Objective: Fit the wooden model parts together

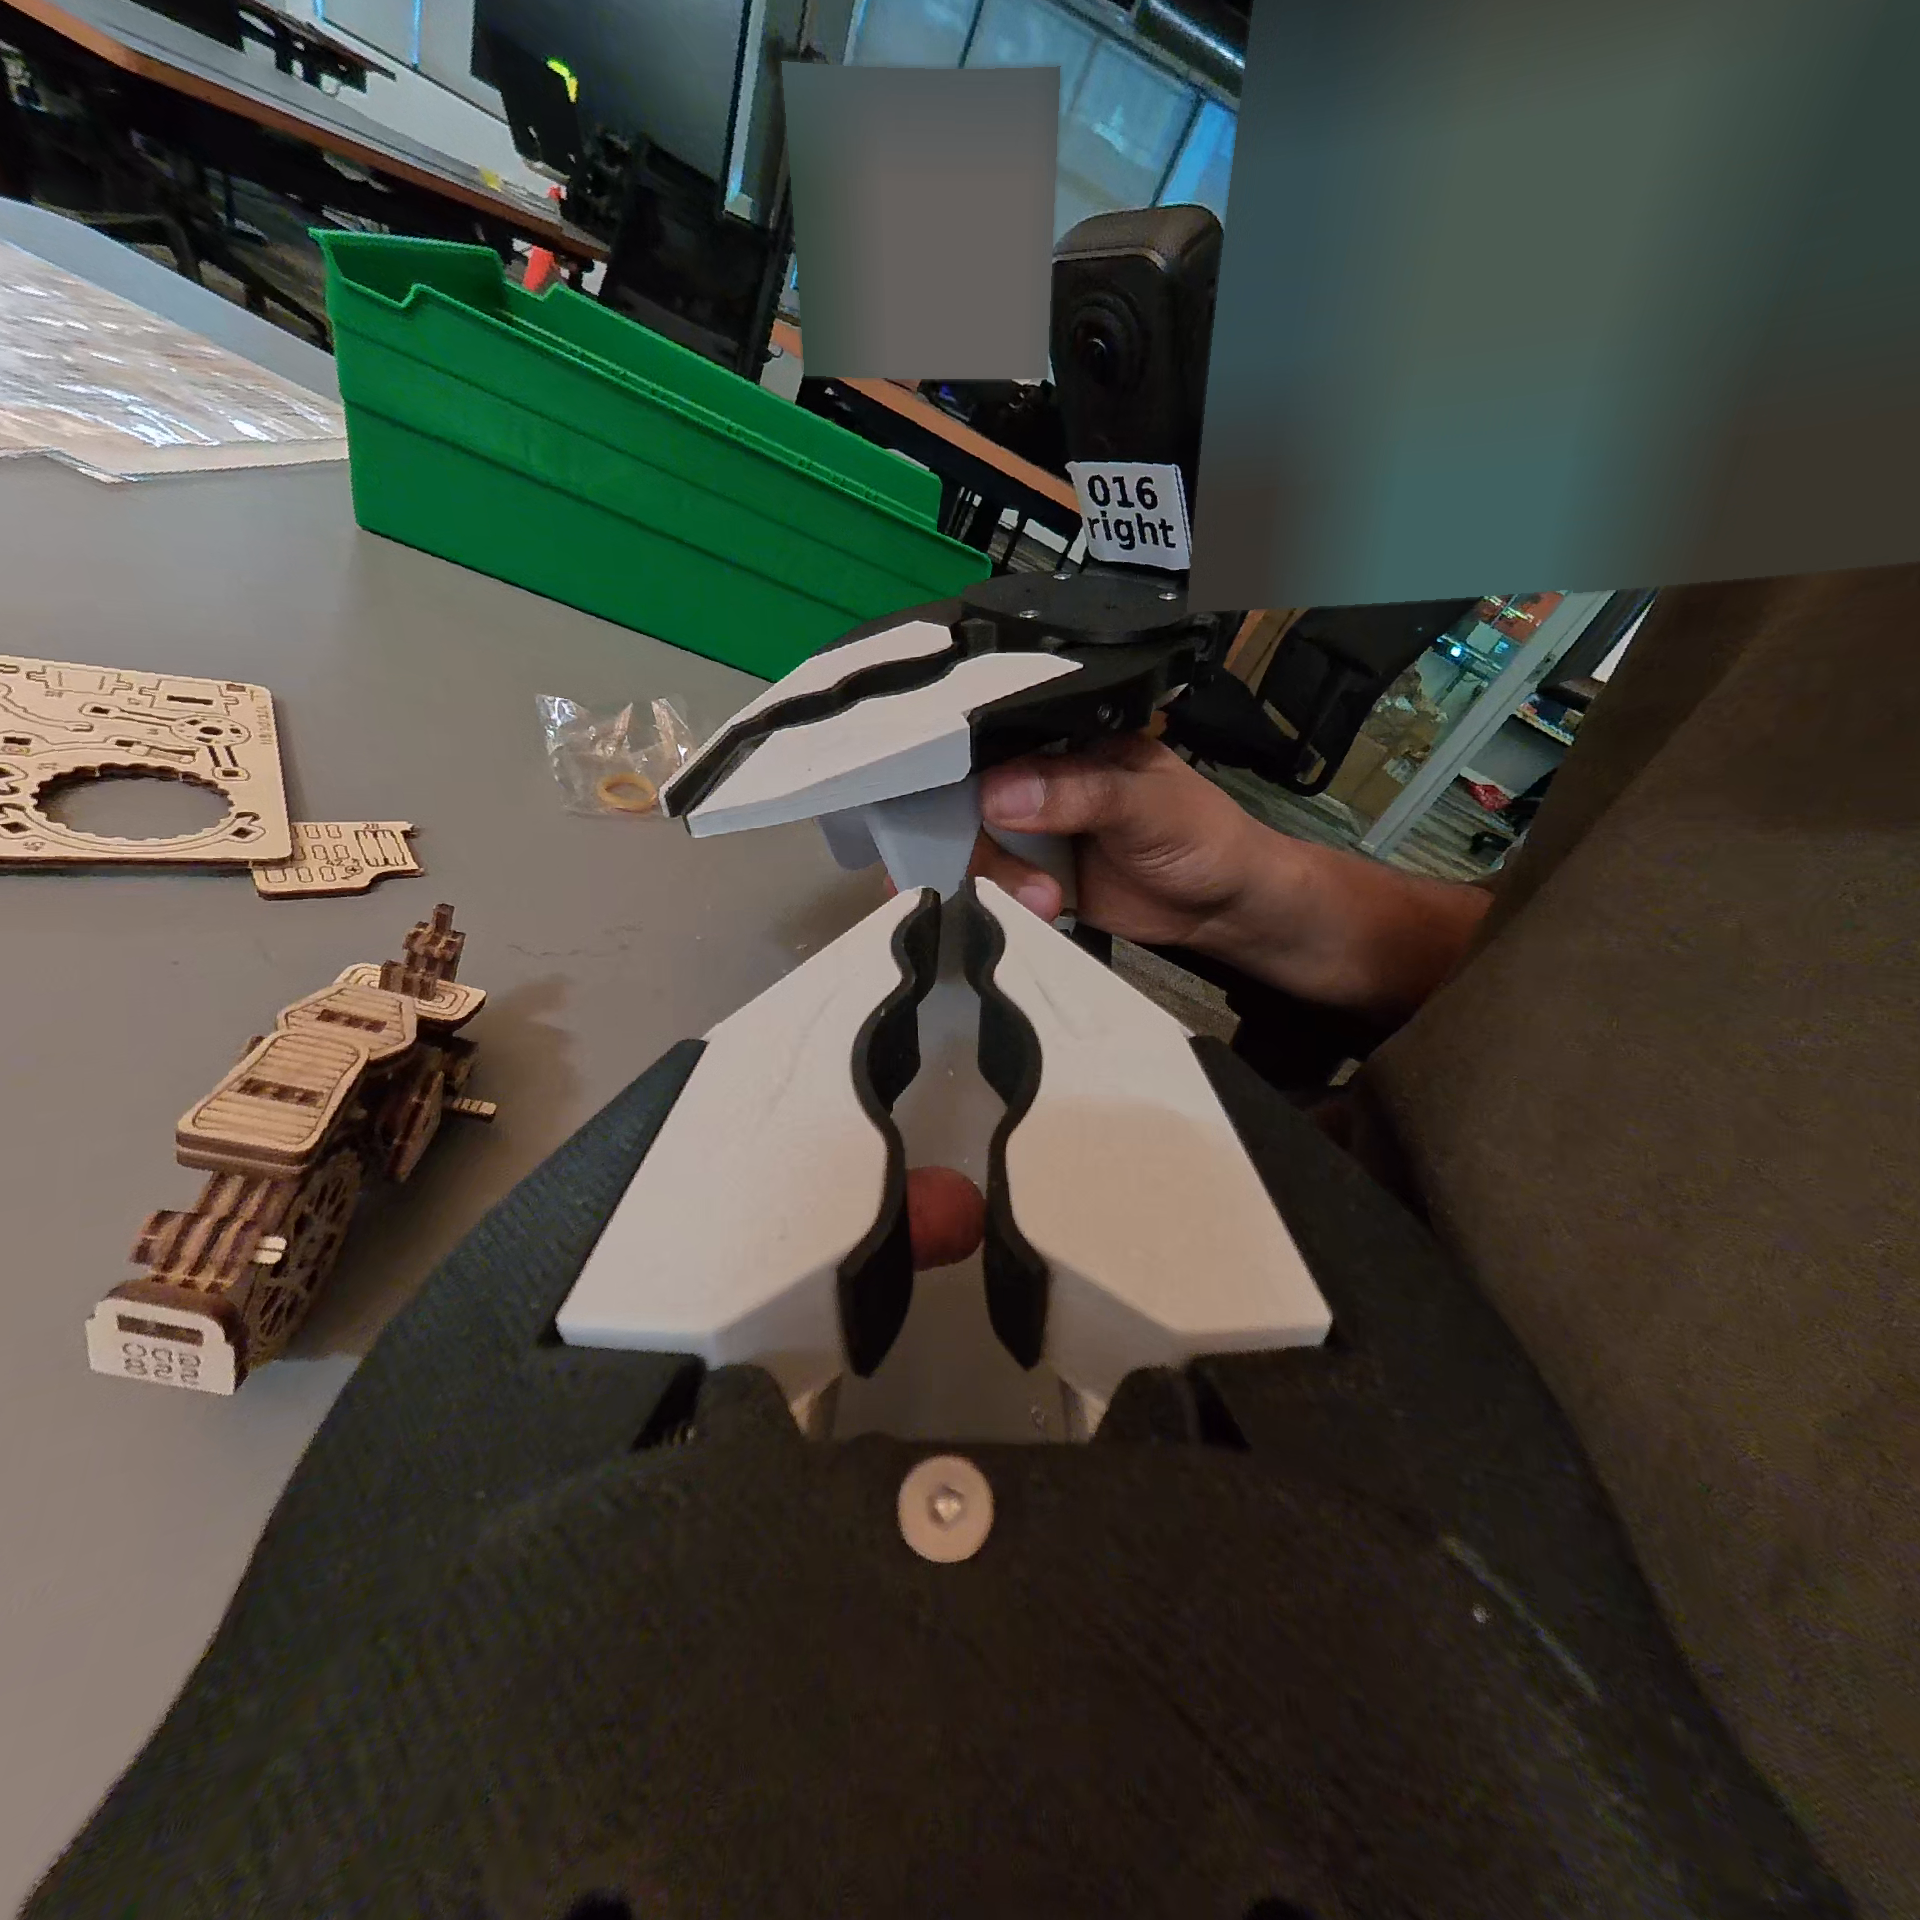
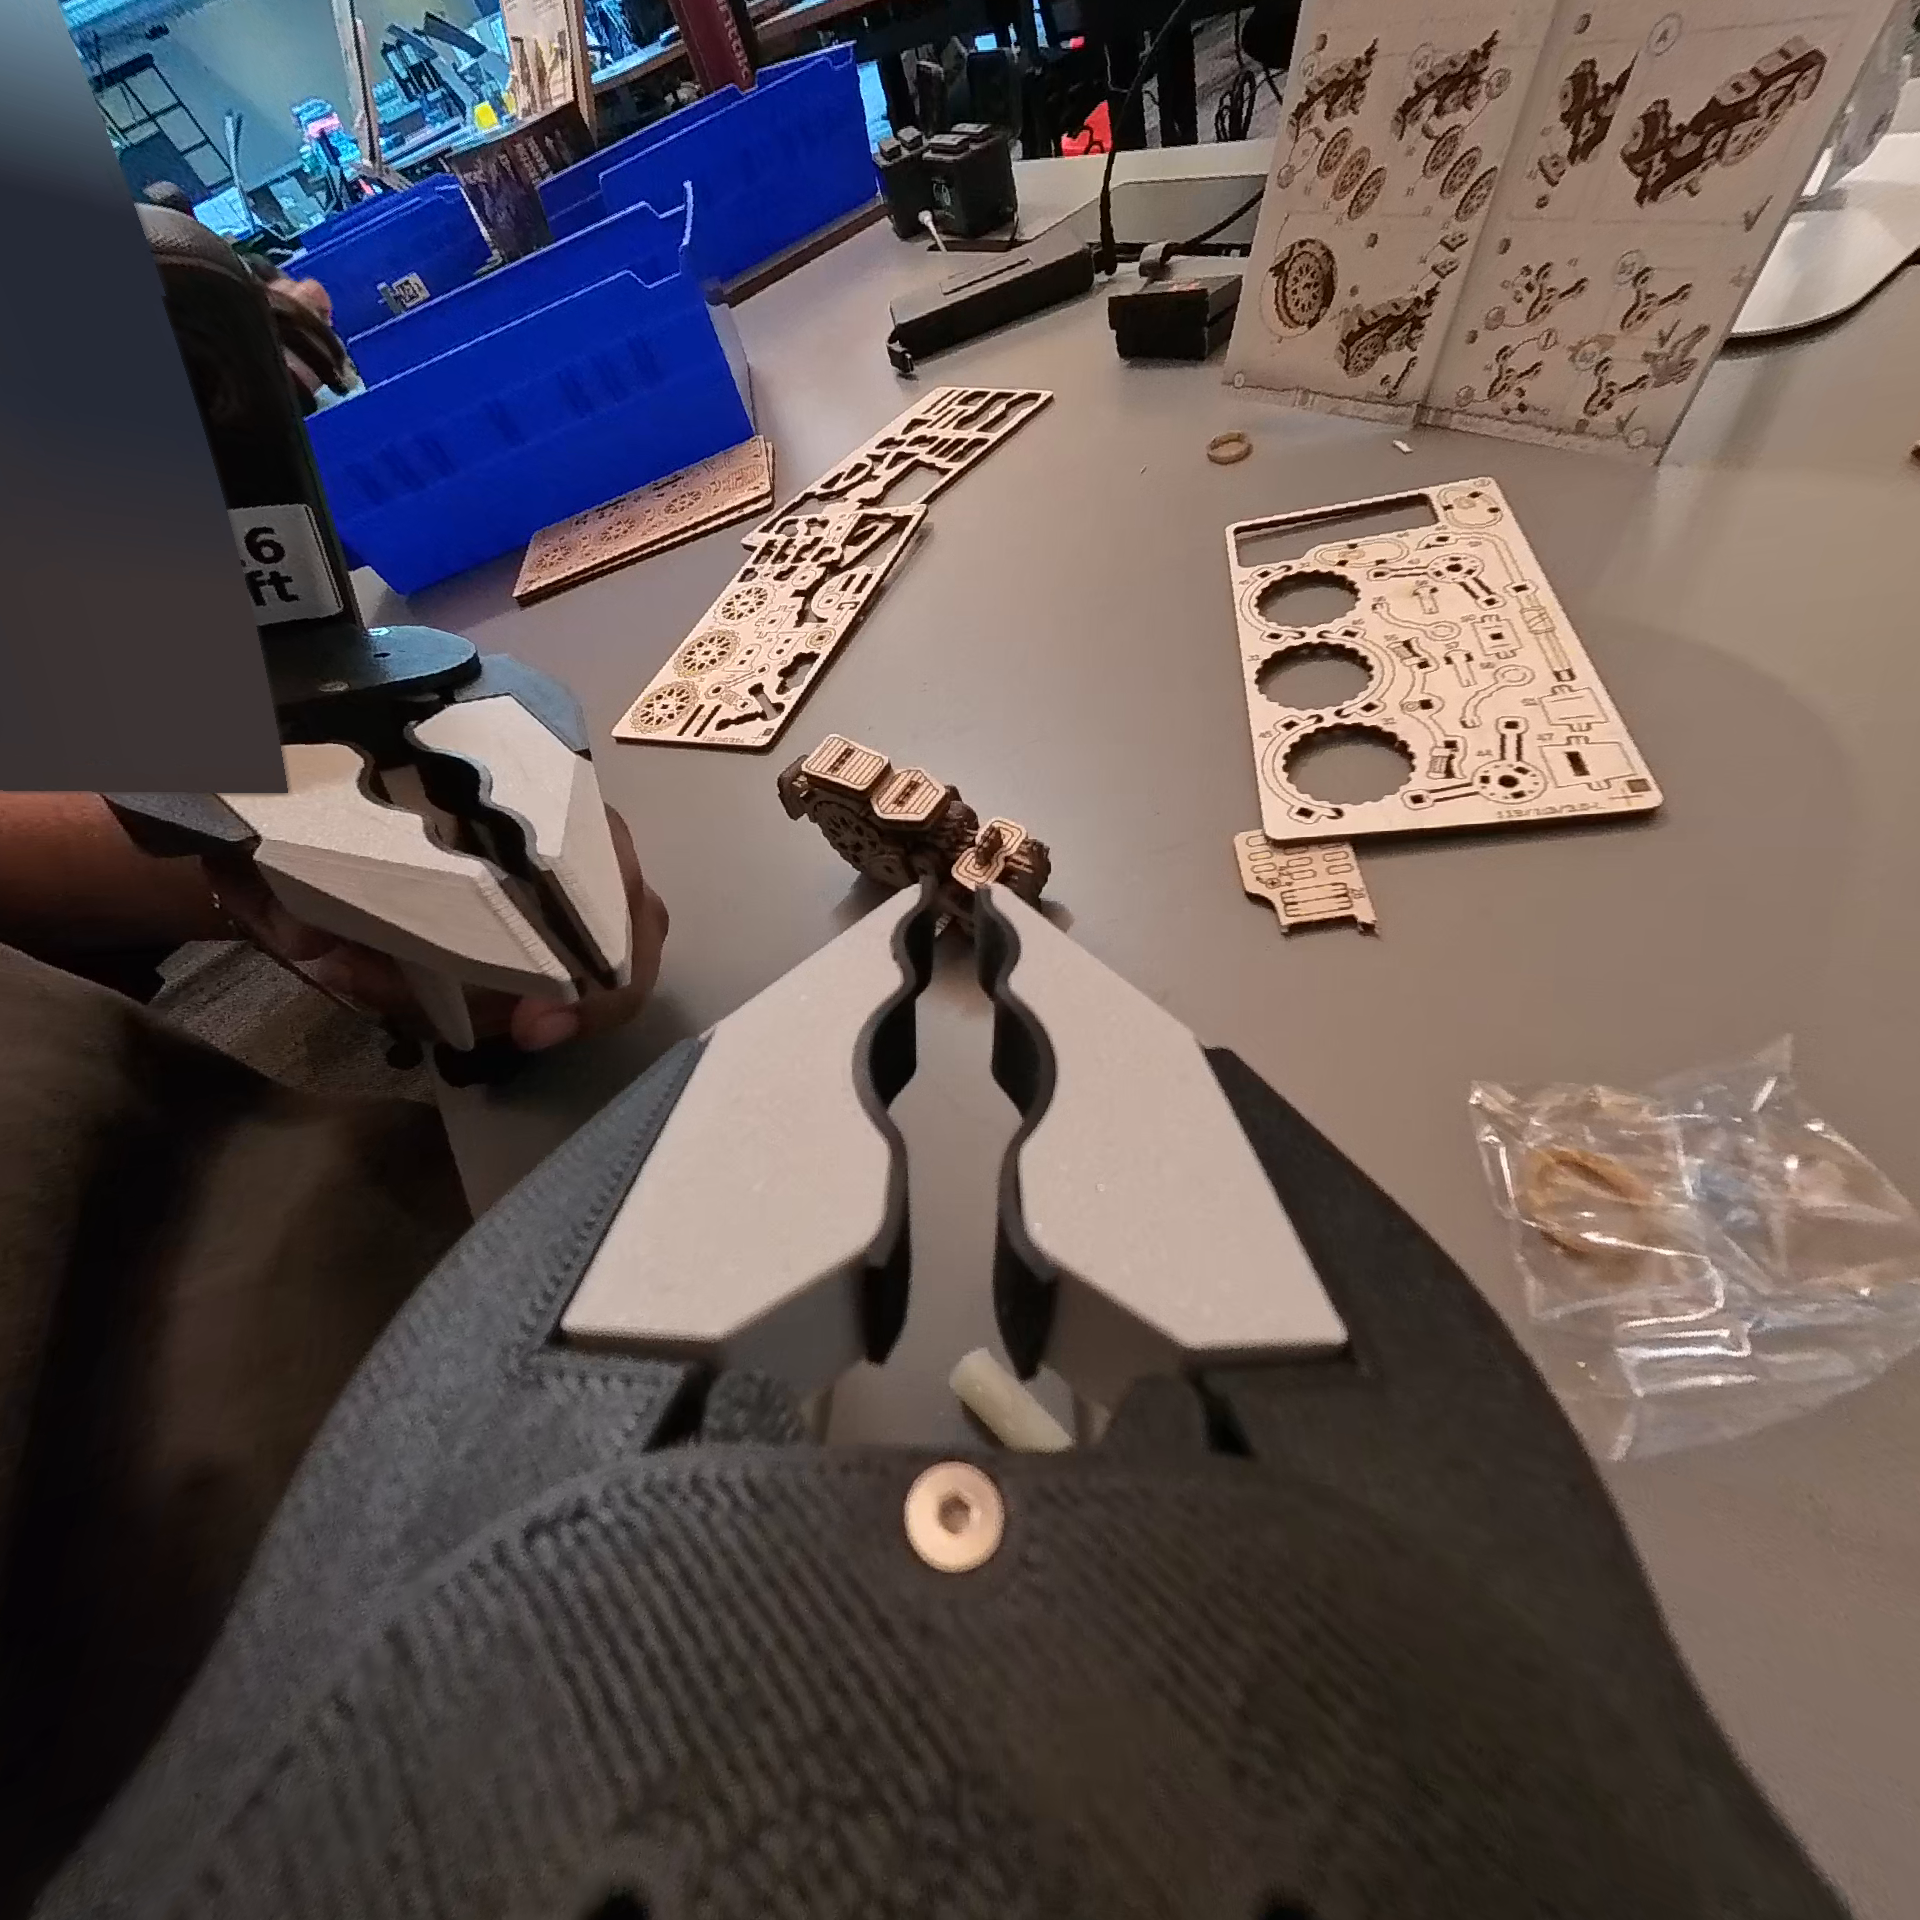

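Observation:
A partly built wooden model vehicle (image 1: 301, 1122) stands on the grey table (image 1: 520, 644), left of and apart from my left gripper (image 1: 951, 904). That gripper is shut and holds nothing. In the right wrist view the model (image 2: 914, 831) sits just beyond my right gripper (image 2: 956, 904), which is shut and empty above the table. A wooden parts sheet with round cut-outs (image 2: 1434, 665) and a small loose wooden piece (image 2: 1304, 883) lie to the right of the model. Each gripper also shows in the other's view, the right one (image 1: 686, 800) and the left one (image 2: 592, 966), each held by a hand.
A green bin (image 1: 623, 488) stands at the back in the left wrist view. Blue bins (image 2: 520, 416), more wooden sheets (image 2: 790, 623), a standing instruction sheet (image 2: 1538, 208) and a clear plastic bag of small parts (image 2: 1683, 1226) surround the model. A small ring (image 2: 1229, 447) lies farther back. The gap from one gripper's tips to the other's is roughly 7 centimetres.

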A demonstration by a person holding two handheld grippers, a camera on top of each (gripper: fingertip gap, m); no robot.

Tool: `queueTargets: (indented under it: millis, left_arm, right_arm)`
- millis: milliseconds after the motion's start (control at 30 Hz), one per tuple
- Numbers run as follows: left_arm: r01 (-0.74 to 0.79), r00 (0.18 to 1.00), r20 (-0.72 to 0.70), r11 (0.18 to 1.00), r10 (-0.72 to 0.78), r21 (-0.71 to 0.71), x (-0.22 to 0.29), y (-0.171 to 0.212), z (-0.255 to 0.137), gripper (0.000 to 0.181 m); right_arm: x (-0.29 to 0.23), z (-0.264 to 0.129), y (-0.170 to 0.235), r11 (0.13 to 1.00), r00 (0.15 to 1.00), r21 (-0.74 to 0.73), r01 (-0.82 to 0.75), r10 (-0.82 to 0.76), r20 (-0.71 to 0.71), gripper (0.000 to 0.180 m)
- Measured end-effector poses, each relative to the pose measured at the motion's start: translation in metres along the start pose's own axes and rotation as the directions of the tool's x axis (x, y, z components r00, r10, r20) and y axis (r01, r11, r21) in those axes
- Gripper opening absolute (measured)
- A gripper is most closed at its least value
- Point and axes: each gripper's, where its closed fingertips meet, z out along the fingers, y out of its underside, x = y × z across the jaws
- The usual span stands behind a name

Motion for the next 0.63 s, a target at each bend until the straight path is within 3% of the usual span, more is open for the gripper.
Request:
queueTargets:
  millis: [233, 633]
  left_arm:
    - [0.0, 1.0, 0.014, 1.0, -0.001, 0.021, -0.003, -0.005, -0.003, 0.0]
    - [0.057, 0.951, 0.272, 0.948, -0.148, 0.314, -0.075, -0.066, -0.054, 0.0]
  right_arm:
    - [0.004, -0.002, 0.001, 1.0, 1.0, -0.008, 0.007, -0.007, -0.013, 0.005]
    - [0.094, -0.05, -0.007, 0.999, 0.942, 0.0, 0.052, -0.049, -0.331, 0.001]
